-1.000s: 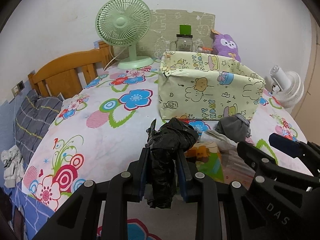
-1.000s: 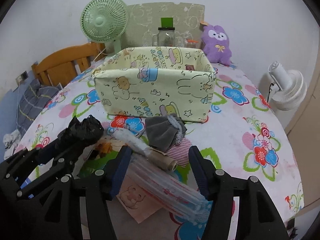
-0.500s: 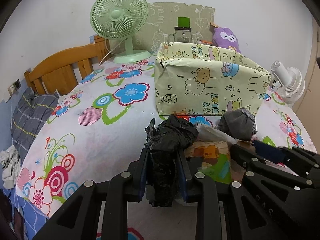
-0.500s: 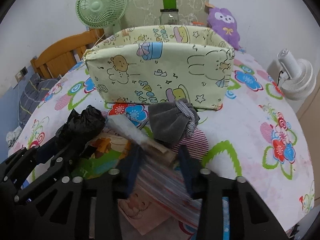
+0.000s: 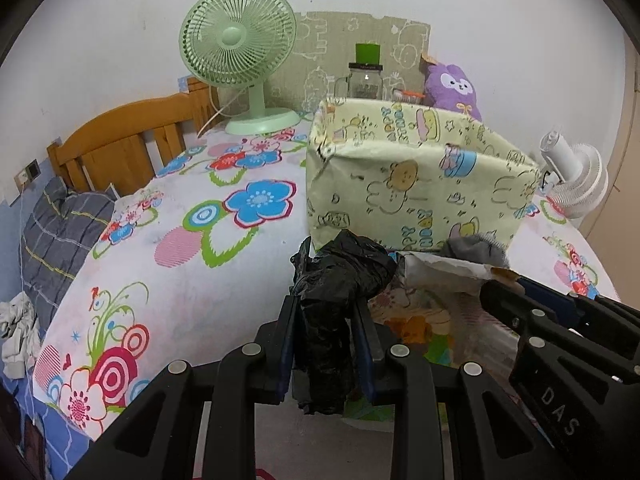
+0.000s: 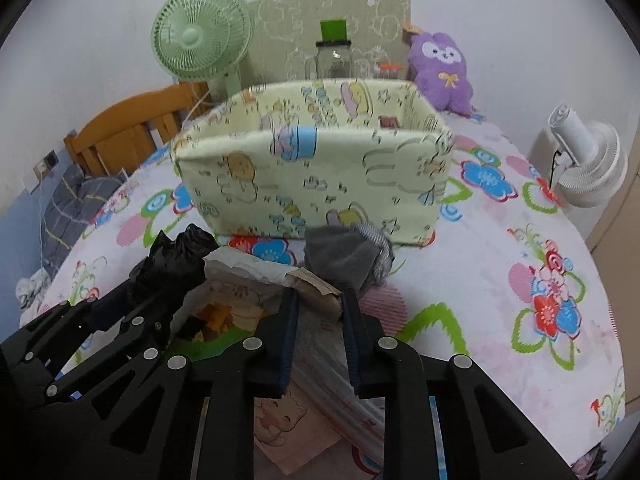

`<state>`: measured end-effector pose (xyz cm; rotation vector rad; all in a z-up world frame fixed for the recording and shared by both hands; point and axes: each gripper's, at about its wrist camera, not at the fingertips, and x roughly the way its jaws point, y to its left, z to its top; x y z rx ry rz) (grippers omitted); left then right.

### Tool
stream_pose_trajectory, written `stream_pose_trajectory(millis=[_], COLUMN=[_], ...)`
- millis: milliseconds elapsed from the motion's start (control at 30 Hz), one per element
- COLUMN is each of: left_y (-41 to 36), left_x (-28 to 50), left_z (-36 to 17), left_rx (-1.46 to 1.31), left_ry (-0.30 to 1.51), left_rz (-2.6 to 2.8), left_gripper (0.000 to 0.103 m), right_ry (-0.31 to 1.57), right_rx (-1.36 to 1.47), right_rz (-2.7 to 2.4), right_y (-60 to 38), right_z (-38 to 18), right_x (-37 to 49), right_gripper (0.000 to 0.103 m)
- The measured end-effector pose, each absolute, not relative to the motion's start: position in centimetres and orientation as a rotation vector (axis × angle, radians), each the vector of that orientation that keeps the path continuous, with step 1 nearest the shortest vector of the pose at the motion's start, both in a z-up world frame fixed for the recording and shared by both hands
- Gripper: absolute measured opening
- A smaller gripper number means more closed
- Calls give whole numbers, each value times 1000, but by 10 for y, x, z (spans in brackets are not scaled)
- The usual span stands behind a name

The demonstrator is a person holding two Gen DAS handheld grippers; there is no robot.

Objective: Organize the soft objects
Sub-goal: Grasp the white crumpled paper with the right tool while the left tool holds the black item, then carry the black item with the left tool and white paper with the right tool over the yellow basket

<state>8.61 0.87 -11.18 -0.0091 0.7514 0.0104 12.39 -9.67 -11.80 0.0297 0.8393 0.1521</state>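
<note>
Both tongs among the soft things in front of the fabric bin

Our left tongs [image 5: 324, 332] clamp a crumpled black plastic bag [image 5: 340, 276]; our right tongs [image 6: 318, 324] are closing on a clear striped packet [image 6: 320, 340] between the pads. A grey sock [image 6: 346, 254] lies against the cartoon-print bin [image 6: 320, 184] on the flowered table [image 6: 520, 240].

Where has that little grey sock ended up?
The grey sock lies on the flowered tablecloth right against the front wall of the yellow cartoon fabric bin, in the right wrist view just beyond the right hand-held gripper.
</note>
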Motion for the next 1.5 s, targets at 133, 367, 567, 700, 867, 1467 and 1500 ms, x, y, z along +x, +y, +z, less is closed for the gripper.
stream_pose_trajectory(millis=[133,367,567,700,867,1467,1500], left_y=[5,-2,-7,-13,-20,-39,-40], left_x=[84,80,81,81,82,88,89], left_z=[-102,-84,-70,-59,-46,-10,-9], left_rx=[-6,-2,-3,4,10,35,36], left_ry=[732,700,679,663,642,586,584], left_rz=[7,-5,-7,-13,-23,-54,-56], left_gripper=[26,26,26,26,26,26,26], right_ry=[812,779,750,735,712,637,632], right_rx=[29,36,51,57,66,74,73], right_rz=[147,131,119,110,99,75,74], right_y=[-99,-106,-112,-117,-125,-141,-141], right_z=[-106,-90,-75,-65,-53,-14,-12], right_x=[120,117,114,114,115,119,119], right_gripper=[25,25,25,25,25,25,25])
